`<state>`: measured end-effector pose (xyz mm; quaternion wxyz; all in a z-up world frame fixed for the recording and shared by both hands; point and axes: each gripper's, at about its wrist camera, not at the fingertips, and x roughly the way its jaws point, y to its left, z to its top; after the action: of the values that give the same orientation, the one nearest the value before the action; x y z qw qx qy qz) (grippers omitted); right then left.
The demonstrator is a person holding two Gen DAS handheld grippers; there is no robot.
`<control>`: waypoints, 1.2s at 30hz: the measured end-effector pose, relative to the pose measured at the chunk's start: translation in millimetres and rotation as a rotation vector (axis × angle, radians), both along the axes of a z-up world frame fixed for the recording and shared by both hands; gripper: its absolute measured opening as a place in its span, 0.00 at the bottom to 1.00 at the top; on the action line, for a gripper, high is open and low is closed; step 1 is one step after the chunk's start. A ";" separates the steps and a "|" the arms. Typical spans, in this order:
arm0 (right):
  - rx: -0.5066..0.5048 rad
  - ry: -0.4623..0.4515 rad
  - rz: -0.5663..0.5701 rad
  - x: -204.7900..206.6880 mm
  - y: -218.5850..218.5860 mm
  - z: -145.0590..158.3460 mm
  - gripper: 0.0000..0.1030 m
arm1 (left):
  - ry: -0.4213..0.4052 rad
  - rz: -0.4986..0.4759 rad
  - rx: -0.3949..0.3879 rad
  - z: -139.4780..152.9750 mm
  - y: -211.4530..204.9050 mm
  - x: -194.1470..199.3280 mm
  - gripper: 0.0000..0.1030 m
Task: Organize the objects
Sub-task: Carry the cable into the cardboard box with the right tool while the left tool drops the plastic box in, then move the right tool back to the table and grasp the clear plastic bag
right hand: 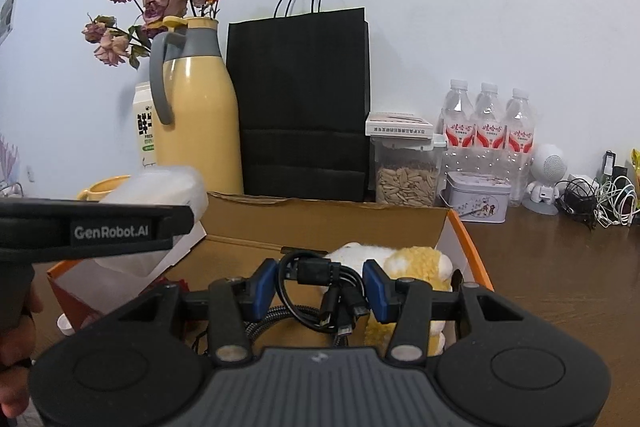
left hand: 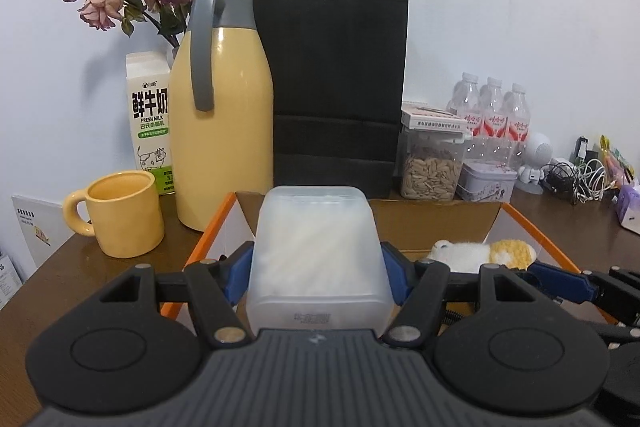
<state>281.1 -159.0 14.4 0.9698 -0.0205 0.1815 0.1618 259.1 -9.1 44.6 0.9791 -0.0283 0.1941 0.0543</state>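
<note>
While the left tongs [left hand: 318,277] press both sides of the frosted plastic box [left hand: 316,259] above the cardboard box [left hand: 440,223], it seems light but slippery. The right tongs [right hand: 320,285] pinch soft, floppy cables [right hand: 324,287] there, best held at the bundle's middle.

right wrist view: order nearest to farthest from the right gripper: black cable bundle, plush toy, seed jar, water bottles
1. black cable bundle, held between the jaws of the right gripper.
2. plush toy, just beyond, inside the cardboard box.
3. seed jar, behind the box, right of the black bag.
4. water bottles, by the wall, behind and right of the jar.
</note>
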 end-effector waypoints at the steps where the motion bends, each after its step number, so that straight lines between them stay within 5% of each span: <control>1: -0.001 0.002 -0.003 -0.7 -0.2 -0.2 0.45 | 0.008 0.002 0.000 -0.9 0.1 0.7 0.65; 4: -0.004 0.010 -0.015 -1.3 -0.8 -1.3 0.49 | 0.002 0.011 -0.005 -1.6 1.5 1.0 0.81; 5: -0.004 0.012 -0.018 -1.5 -1.1 -1.4 0.63 | -0.004 0.016 -0.009 -1.2 2.1 0.5 0.97; 6: 0.001 0.011 -0.020 -1.9 -2.3 -1.1 0.84 | -0.019 0.022 -0.013 -0.6 2.6 -1.0 1.00; 8: 0.014 0.002 -0.026 -3.8 -4.5 -0.5 1.00 | -0.039 0.030 -0.020 1.1 3.4 -2.8 1.00; 36: 0.011 -0.090 -0.014 -39.7 -9.5 19.3 1.00 | -0.118 0.029 -0.055 24.9 4.5 -43.9 1.00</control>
<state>241.5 -168.5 33.7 0.9782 -0.0211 0.1367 0.1550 215.2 -4.6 69.5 0.9868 -0.0610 0.1369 0.0616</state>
